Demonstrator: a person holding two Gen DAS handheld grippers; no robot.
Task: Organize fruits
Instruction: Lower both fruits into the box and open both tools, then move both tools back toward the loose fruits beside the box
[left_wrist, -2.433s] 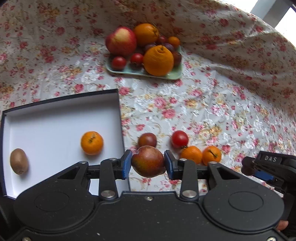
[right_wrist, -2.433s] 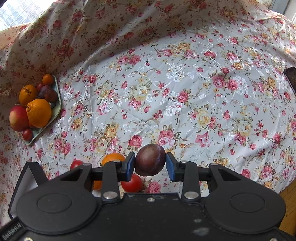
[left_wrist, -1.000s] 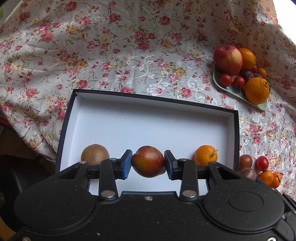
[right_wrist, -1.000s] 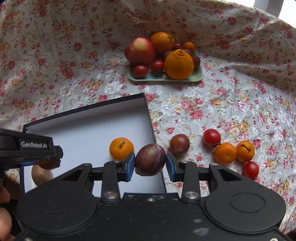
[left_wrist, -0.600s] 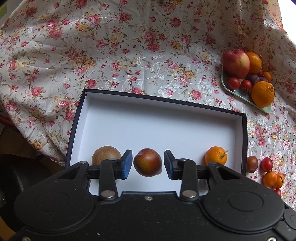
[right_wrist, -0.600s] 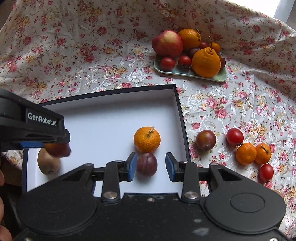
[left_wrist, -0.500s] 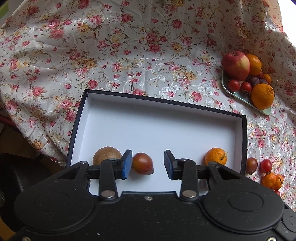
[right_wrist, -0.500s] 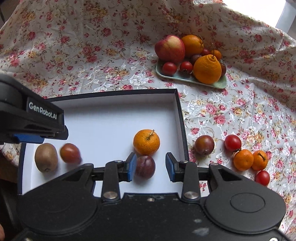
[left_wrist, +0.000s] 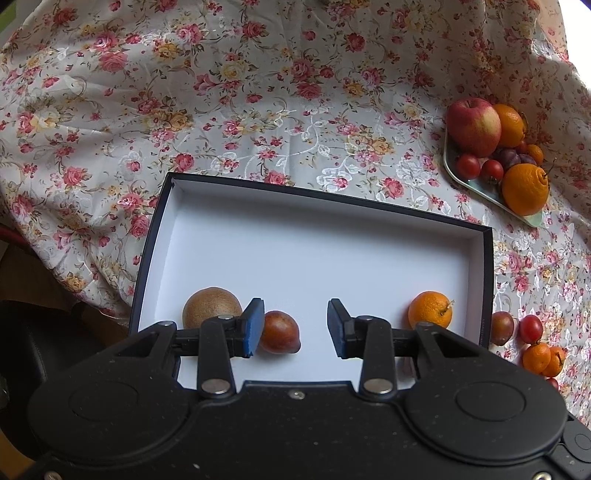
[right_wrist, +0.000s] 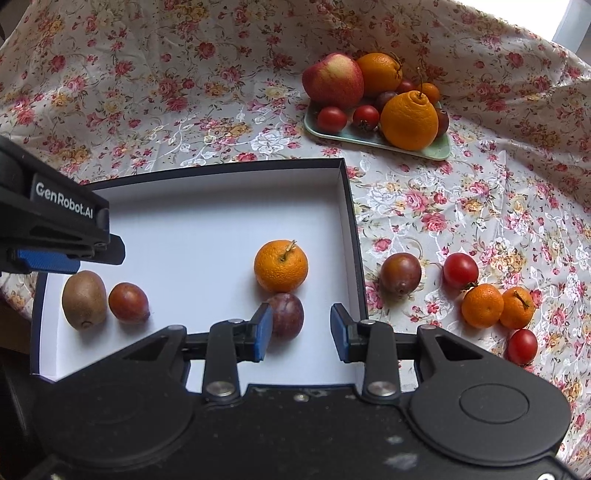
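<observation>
A dark-rimmed white box (left_wrist: 488, 280) (right_wrist: 349, 206) lies on the floral cloth. Inside it rest a kiwi (left_wrist: 211, 307) (right_wrist: 84, 299), a reddish plum (left_wrist: 279, 331) (right_wrist: 129, 302), a mandarin (left_wrist: 430, 309) (right_wrist: 280, 266) and a purple plum (right_wrist: 287, 315). My left gripper (left_wrist: 295, 328) hangs open above the box, the reddish plum lying loose by its left finger. My right gripper (right_wrist: 301, 328) is open too, over the box's right end, with the purple plum lying free beside its left finger. The left gripper's body (right_wrist: 55, 221) shows at the left of the right wrist view.
A pale green tray (right_wrist: 439, 149) (left_wrist: 476, 182) at the back holds an apple (right_wrist: 332, 80), oranges, tomatoes and plums. On the cloth right of the box lie a plum (right_wrist: 400, 273), two mandarins (right_wrist: 482, 306) and two tomatoes (right_wrist: 460, 270).
Both grippers carried their plums over the box, opened and let them drop. The reddish plum now rests beside the kiwi, the purple plum beside the mandarin. Both grippers have risen slightly.
</observation>
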